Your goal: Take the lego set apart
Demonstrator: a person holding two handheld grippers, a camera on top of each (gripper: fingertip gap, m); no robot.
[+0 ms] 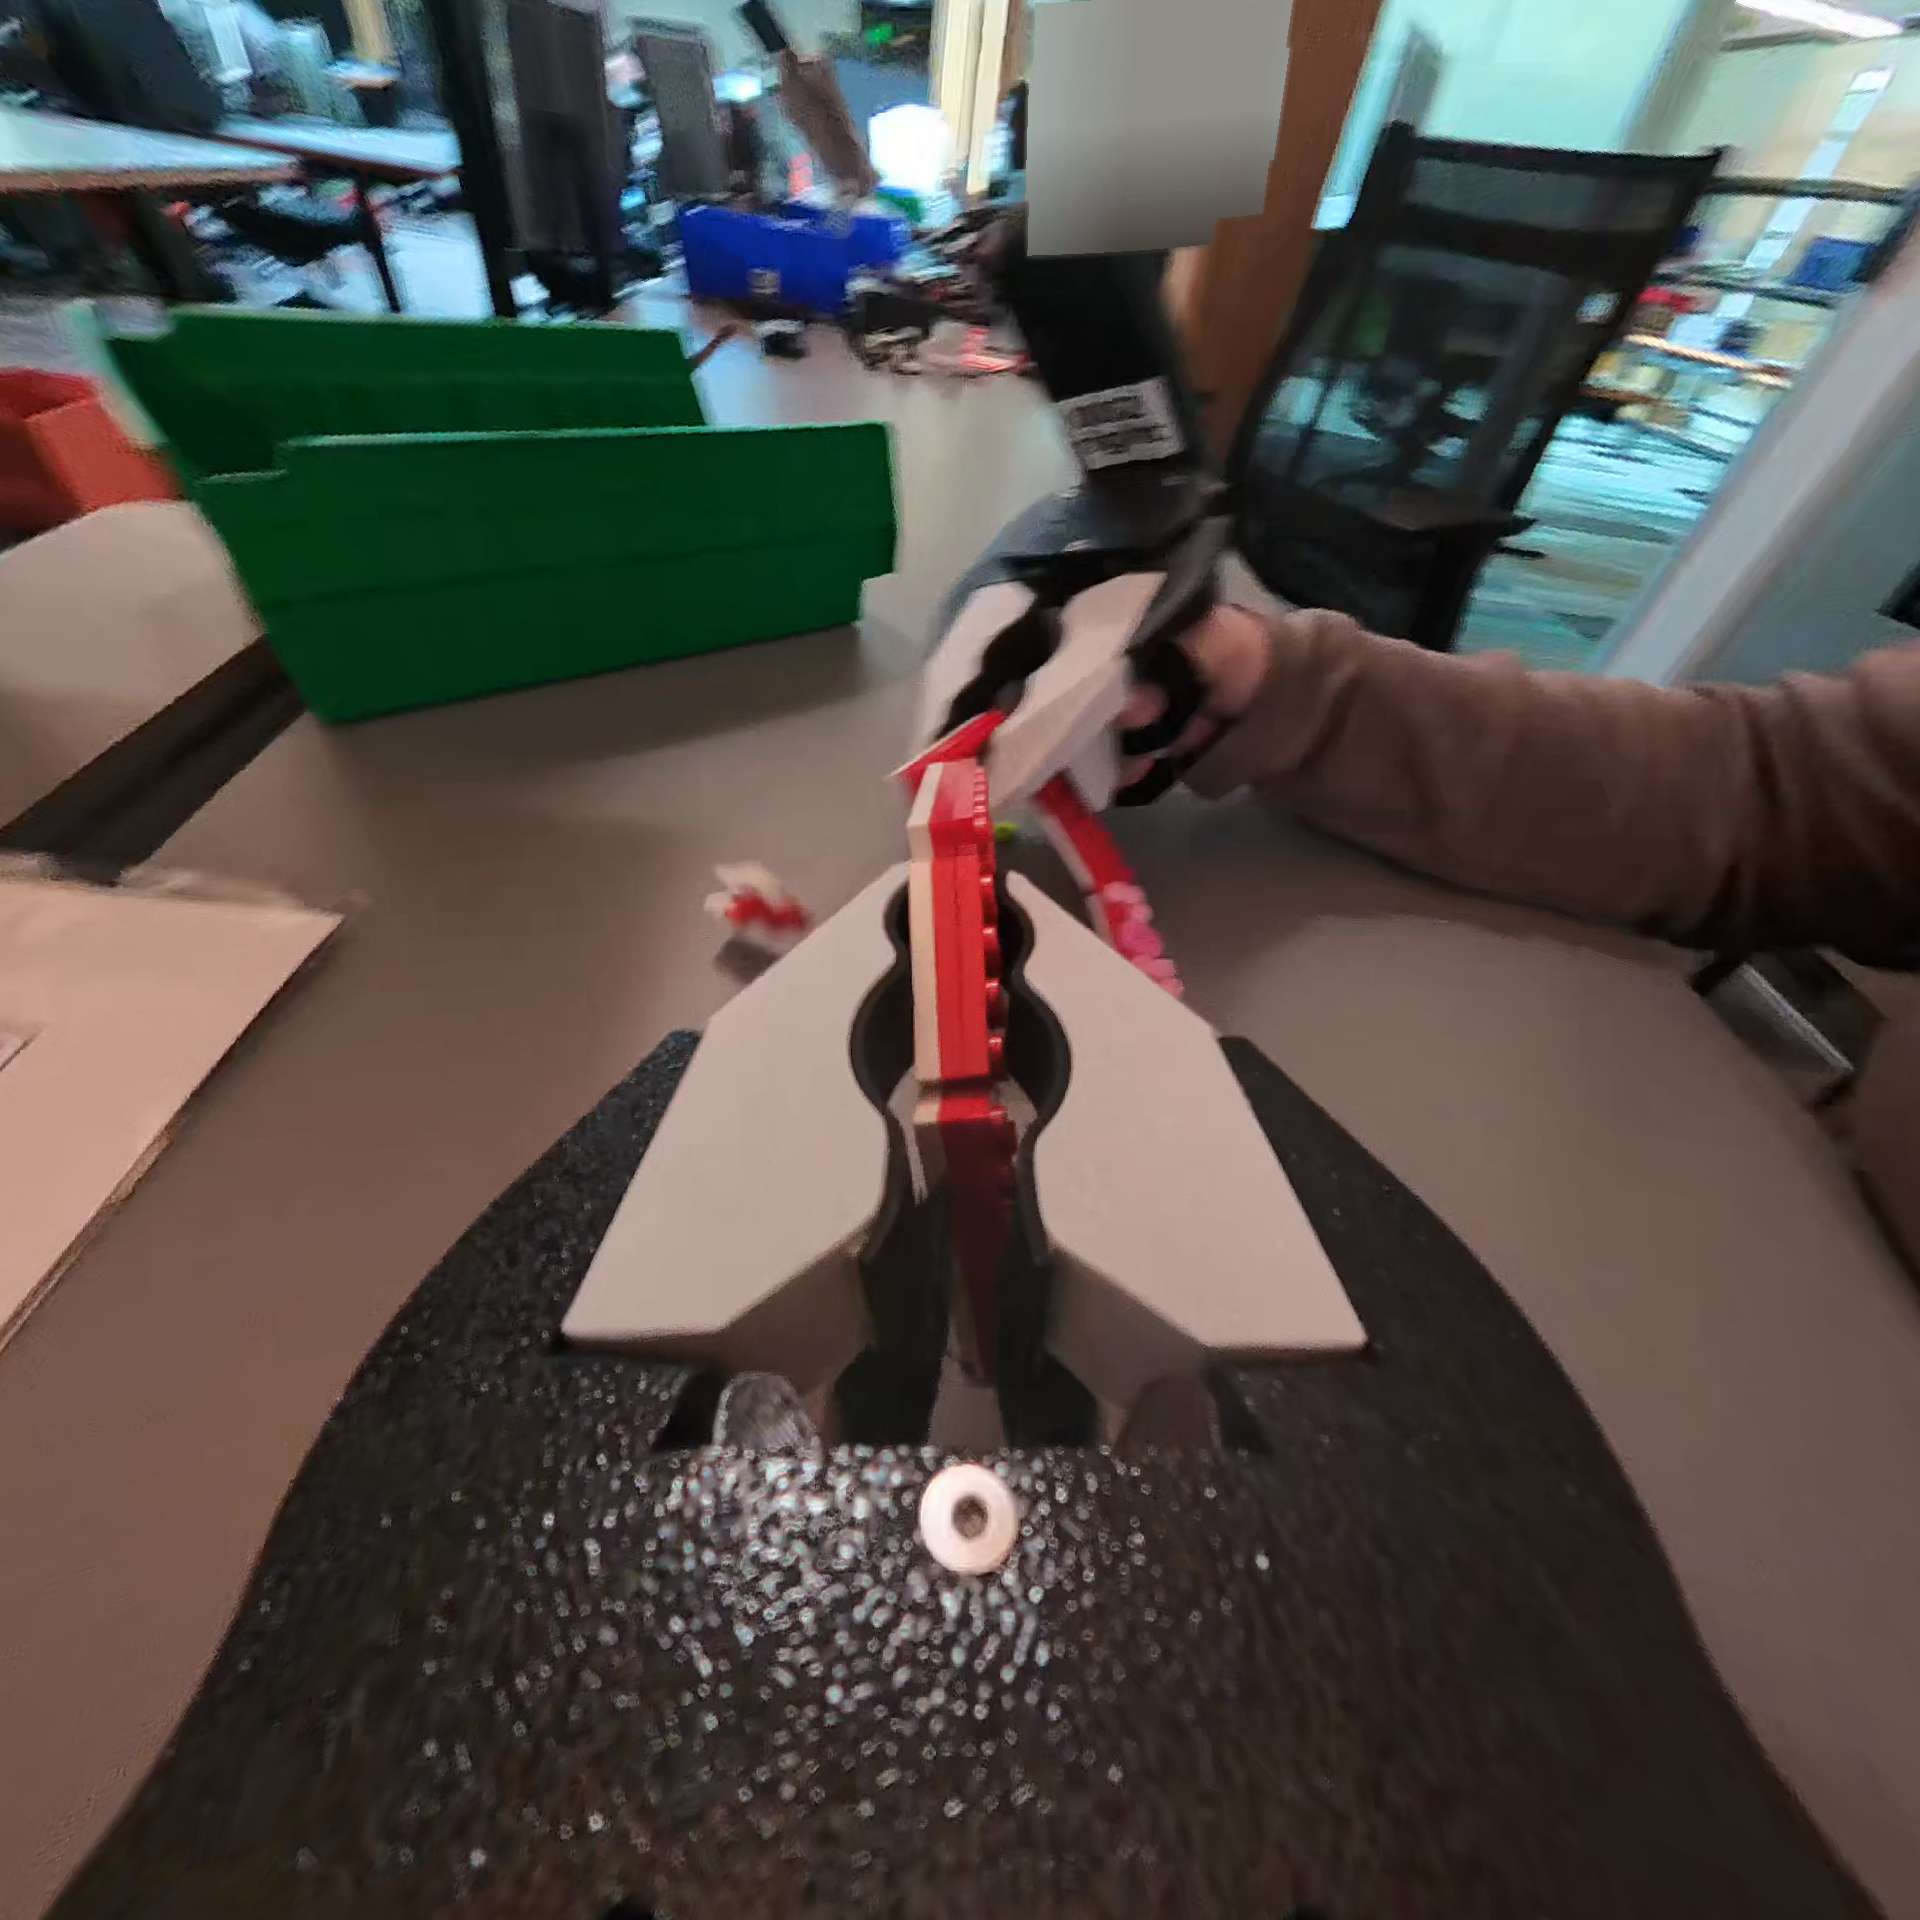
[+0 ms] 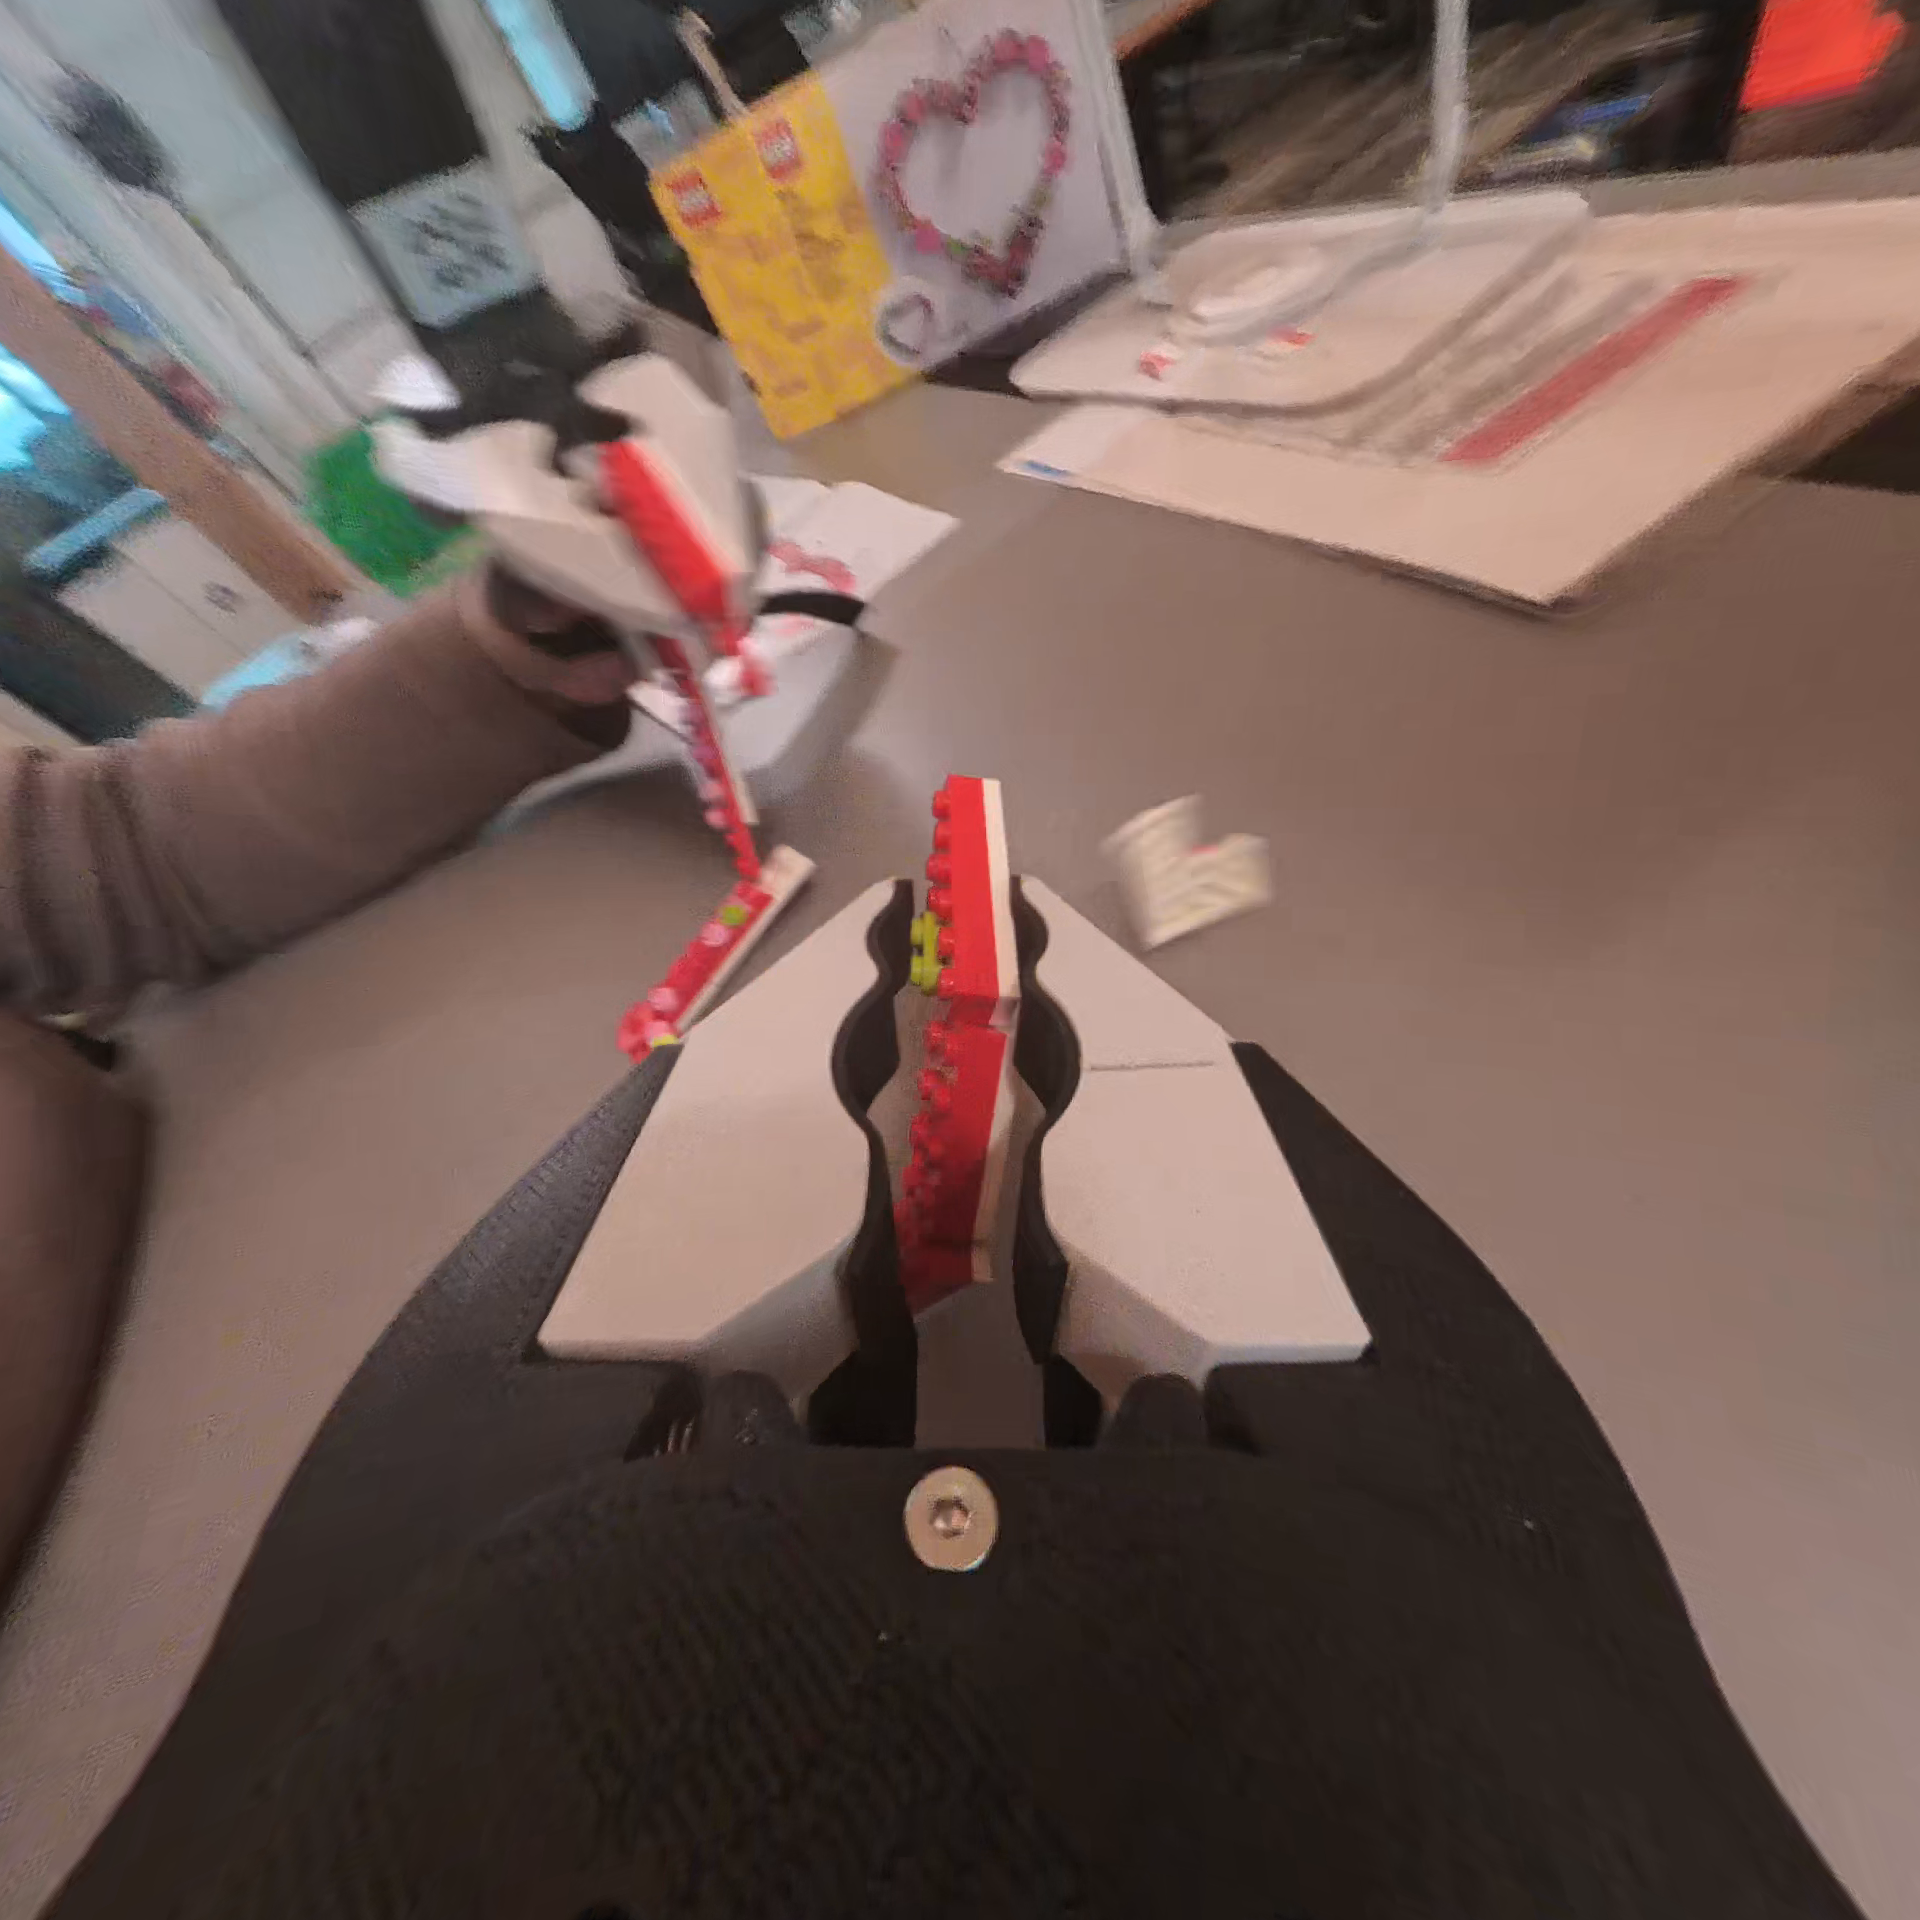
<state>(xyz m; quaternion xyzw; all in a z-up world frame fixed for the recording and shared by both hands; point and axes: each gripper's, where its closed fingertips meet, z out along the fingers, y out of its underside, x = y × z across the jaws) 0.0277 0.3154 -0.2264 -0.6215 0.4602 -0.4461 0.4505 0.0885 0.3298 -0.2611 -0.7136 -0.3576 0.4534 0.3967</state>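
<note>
My left gripper (image 1: 951, 883) is shut on a red and white lego strip (image 1: 951, 966) that stands on edge between the jaws. My right gripper (image 2: 961, 883) is shut on another red and white strip (image 2: 971, 935) with a lime piece on its studs. Each gripper also shows in the other's view: the right one (image 1: 1049, 665) with a flowered red strip (image 1: 1101, 873) trailing from it, the left one (image 2: 582, 520) with a long flowered red strip (image 2: 727, 821) hanging to the table. In the right wrist view the two held strips are apart.
A small loose red and white lego piece (image 1: 753, 904) lies on the grey table (image 1: 520, 831). Green bins (image 1: 540, 540) and a red bin (image 1: 62, 436) stand at the back left. The lego box (image 2: 894, 208), flat cardboard sheets (image 2: 1455, 436) and a black chair (image 1: 1455, 364) are nearby.
</note>
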